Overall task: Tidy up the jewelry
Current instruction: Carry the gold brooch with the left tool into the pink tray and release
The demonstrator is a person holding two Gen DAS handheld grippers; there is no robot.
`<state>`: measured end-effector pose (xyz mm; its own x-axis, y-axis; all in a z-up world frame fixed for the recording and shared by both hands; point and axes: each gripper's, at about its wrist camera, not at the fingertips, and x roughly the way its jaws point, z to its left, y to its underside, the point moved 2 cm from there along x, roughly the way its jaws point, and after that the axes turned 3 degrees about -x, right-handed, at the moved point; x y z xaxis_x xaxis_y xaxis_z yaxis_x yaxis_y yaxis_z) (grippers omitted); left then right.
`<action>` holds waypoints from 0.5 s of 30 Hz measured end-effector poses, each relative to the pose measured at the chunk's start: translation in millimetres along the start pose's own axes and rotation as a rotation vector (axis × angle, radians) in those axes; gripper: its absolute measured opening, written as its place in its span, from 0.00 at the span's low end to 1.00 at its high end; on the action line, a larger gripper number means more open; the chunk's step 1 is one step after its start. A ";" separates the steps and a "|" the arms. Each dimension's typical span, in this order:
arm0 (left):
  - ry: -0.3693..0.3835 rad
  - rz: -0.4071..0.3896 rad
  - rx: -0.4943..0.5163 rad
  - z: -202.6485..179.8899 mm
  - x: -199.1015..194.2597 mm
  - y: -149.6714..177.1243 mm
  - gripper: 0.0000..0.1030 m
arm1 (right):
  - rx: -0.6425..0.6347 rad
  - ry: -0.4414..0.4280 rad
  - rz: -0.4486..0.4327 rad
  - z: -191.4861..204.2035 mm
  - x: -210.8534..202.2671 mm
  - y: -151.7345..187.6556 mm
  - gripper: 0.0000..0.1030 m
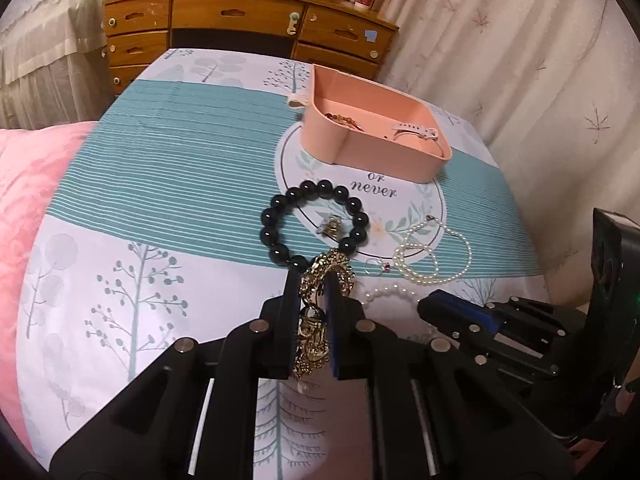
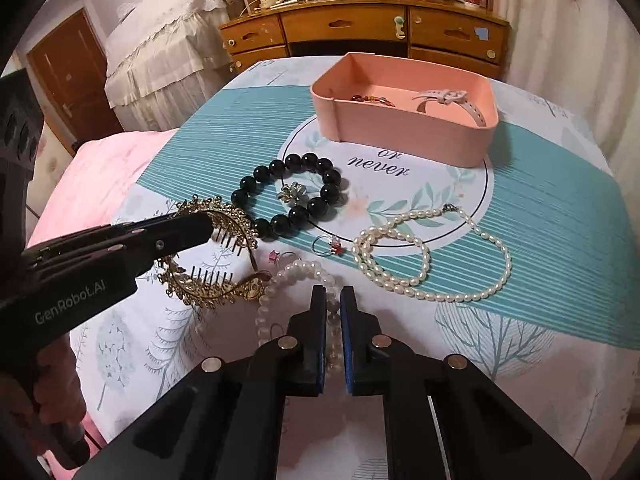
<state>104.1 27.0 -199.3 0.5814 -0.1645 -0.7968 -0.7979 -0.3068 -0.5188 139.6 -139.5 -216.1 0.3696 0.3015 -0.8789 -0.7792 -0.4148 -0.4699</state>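
Closest to the lens, the left gripper (image 1: pixel 312 280) has its two black fingers pressed in on a gold filigree hair comb (image 1: pixel 320 312), the ornate metal pinched between the blue pads; from the right wrist view the same comb (image 2: pixel 208 280) shows its dark teeth and leafy gold curls just above the printed cloth. Beside it, the right gripper (image 2: pixel 332 296) has its fingers drawn close on either side of a round-bead white pearl bracelet (image 2: pixel 296 276), with only a narrow gap left between the pads; whether they actually pinch the pearls I cannot tell.

Just beyond lies a black glossy bead bracelet (image 2: pixel 292 188) with a small silver flower brooch (image 2: pixel 294 194) inside its ring. A thin ring with a red stone (image 2: pixel 330 245) sits near the pearls, and a long strand of oval white pearls (image 2: pixel 432 256) loops to the right. Farther back stands a pink plastic tray (image 2: pixel 400 136) holding a pale pink watch (image 2: pixel 448 98) and a reddish bead piece (image 2: pixel 372 99). Everything rests on a teal-striped bedsheet with tree prints (image 2: pixel 560 208), with a wooden dresser (image 2: pixel 360 28) behind.
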 end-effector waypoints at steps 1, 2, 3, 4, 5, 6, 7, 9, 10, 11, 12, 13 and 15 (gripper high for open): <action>-0.002 -0.005 -0.004 1.1 -1.2 -0.6 0.09 | 0.001 -0.008 0.001 0.5 0.4 -0.2 0.06; -0.004 -0.009 -0.011 2.9 -3.1 -1.3 0.09 | 0.005 -0.015 -0.004 0.6 -0.7 -0.4 0.06; -0.008 -0.014 -0.016 4.3 -5.8 -2.7 0.09 | 0.007 -0.017 -0.004 1.1 -2.3 -0.7 0.06; -0.010 -0.022 -0.020 5.4 -9.4 -4.1 0.09 | 0.005 -0.017 -0.005 1.7 -3.3 -1.7 0.06; -0.008 -0.030 -0.021 6.2 -13.6 -5.9 0.09 | 0.006 -0.017 -0.010 2.1 -7.2 -2.7 0.06; -0.007 -0.037 -0.021 6.4 -17.0 -8.0 0.09 | 0.005 -0.024 -0.012 2.0 -9.7 -4.0 0.06; -0.009 -0.048 -0.018 6.2 -22.6 -10.8 0.09 | 0.006 -0.034 -0.019 2.2 -15.7 -6.1 0.06; -0.006 -0.067 -0.005 4.7 -33.1 -16.8 0.09 | 0.009 -0.056 -0.048 2.2 -28.3 -11.0 0.06; -0.004 -0.075 0.002 3.7 -38.3 -20.1 0.09 | 0.013 -0.069 -0.067 1.6 -36.5 -14.1 0.06; -0.001 -0.080 0.006 3.3 -42.1 -22.9 0.09 | 0.015 -0.091 -0.085 1.5 -45.5 -18.7 0.06; 0.005 -0.090 0.015 2.0 -47.8 -26.9 0.09 | 0.014 -0.101 -0.094 1.4 -52.2 -22.2 0.06; 0.007 -0.098 0.025 0.5 -52.5 -31.0 0.09 | 0.011 -0.102 -0.104 1.0 -58.8 -26.4 0.06; 0.003 -0.107 0.048 -3.0 -59.3 -38.2 0.09 | 0.010 -0.117 -0.111 0.5 -67.4 -34.8 0.06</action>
<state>100.6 45.7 -131.3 0.6640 -0.1360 -0.7352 -0.7379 -0.2778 -0.6151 141.5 -144.9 -140.5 0.3926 0.4427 -0.8061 -0.7420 -0.3655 -0.5621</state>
